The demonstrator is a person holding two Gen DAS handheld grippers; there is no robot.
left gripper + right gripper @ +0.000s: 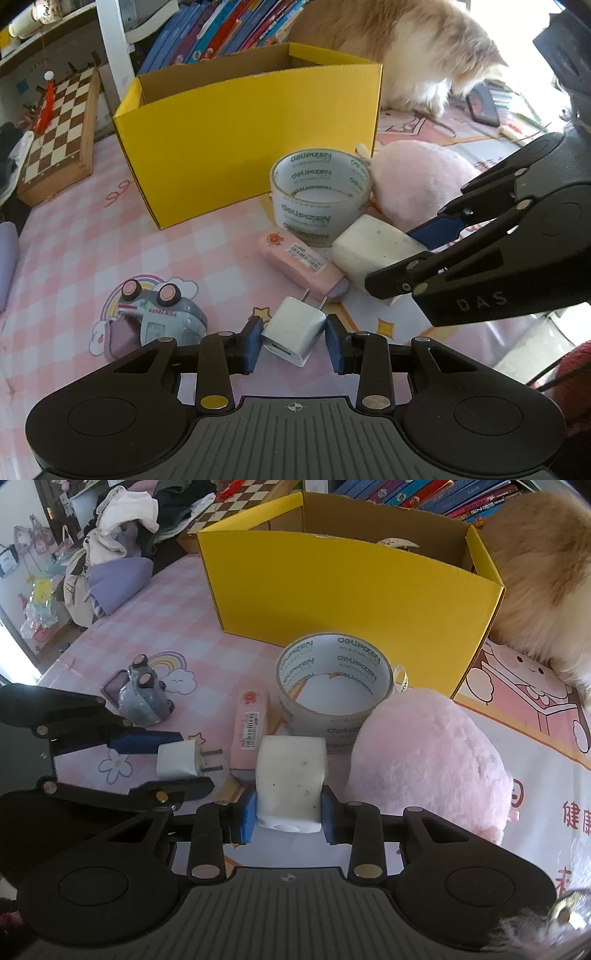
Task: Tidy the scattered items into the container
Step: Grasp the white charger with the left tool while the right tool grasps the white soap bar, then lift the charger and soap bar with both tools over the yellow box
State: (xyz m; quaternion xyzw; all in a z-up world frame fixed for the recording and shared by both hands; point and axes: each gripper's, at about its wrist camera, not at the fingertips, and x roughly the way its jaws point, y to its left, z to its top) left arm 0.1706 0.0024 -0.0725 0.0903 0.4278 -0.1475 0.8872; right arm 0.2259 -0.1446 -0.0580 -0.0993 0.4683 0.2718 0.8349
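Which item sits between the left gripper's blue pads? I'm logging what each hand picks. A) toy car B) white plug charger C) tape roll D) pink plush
B: the left gripper has its blue pads on either side of the white plug charger.

Home, prob. kid's bedroom: bookshelf w/ picture books (229,29), chessboard (59,125), clothes pile (118,520), fluffy cat (417,51).
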